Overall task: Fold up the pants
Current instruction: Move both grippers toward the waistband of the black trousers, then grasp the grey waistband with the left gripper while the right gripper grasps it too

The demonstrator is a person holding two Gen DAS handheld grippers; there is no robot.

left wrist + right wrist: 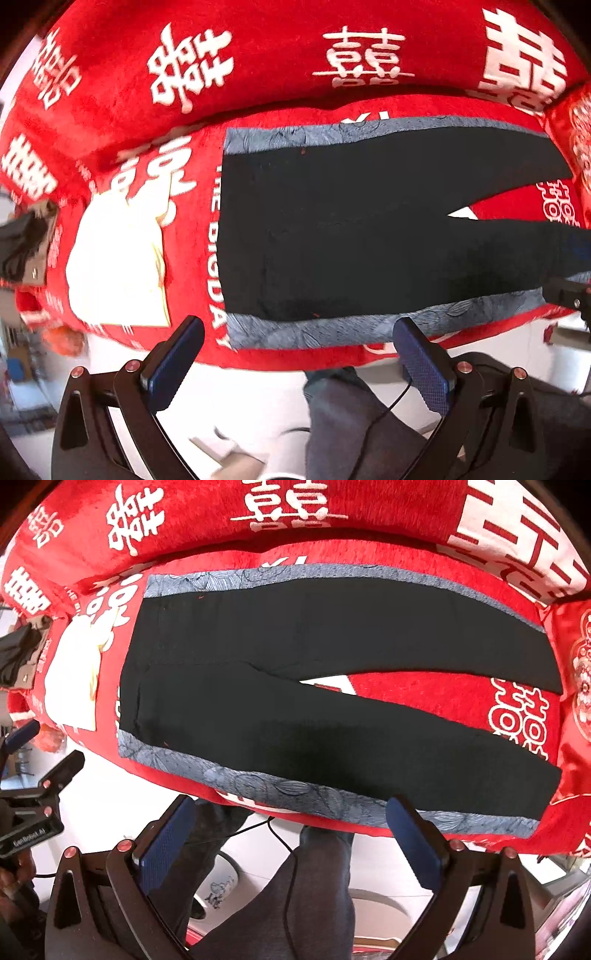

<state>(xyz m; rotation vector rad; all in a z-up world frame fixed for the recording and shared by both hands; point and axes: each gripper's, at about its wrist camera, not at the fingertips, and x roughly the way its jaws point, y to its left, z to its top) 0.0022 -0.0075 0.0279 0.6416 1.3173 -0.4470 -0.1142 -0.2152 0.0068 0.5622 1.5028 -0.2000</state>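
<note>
Nearest in the left wrist view, the left gripper (299,354) has its two blue-padded fingers spread wide with nothing between them, held above the near edge of the bed and clear of the cloth. The right gripper (291,830) is likewise spread wide and empty, hovering just short of the same edge, with the person's grey-trousered legs (314,893) and a thin black cable (284,845) below it. Past the fingers lies a grey-blue patterned cloth (314,332) spread on a red blanket (110,99) printed with white characters. The black pants (295,701) lie flat on that cloth, waistband toward the left and the two legs running right, parted in a narrow V that shows red blanket between them; the near leg reaches further right than the cloth's corner. Left of the waistband a white folded item (114,266) rests on the blanket. Beyond the pants a long red bolster (258,520) with the same white characters runs along the far side.
</note>
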